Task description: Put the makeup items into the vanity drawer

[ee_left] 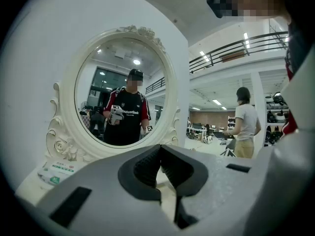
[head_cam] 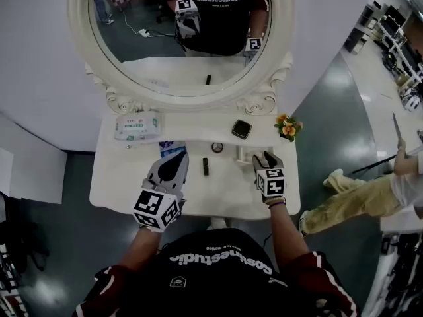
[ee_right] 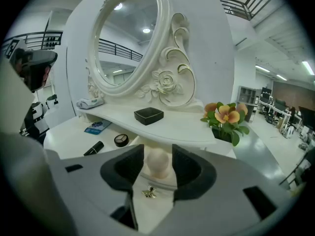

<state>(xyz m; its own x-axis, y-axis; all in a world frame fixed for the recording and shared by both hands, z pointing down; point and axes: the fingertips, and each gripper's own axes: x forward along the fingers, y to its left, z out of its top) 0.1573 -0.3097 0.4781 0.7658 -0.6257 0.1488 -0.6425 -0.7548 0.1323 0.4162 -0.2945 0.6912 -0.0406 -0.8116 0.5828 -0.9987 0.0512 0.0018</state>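
Observation:
A black lipstick (head_cam: 205, 166) (ee_right: 93, 148) and a round eyeshadow compact (head_cam: 217, 147) (ee_right: 121, 140) lie on the white vanity top (head_cam: 119, 177). A square black compact (head_cam: 241, 129) (ee_right: 148, 115) rests on the raised shelf. My right gripper (head_cam: 264, 157) (ee_right: 157, 151) is at the small drawer (head_cam: 246, 154) under that shelf. Its jaws stand on either side of the cream round knob (ee_right: 157, 165), with slim gaps at the pads. My left gripper (head_cam: 175, 160) (ee_left: 160, 151) hovers left of the lipstick, its tips together and nothing between them.
An oval mirror in a carved white frame (head_cam: 79, 18) (ee_left: 64, 132) backs the vanity. A wipes pack (head_cam: 137, 125) (ee_right: 90, 103) sits at the shelf's left, a blue packet (head_cam: 172, 148) (ee_right: 97, 126) below it. Orange flowers (head_cam: 288, 127) (ee_right: 226, 119) stand at the right end. A person stands at right (ee_left: 244, 122).

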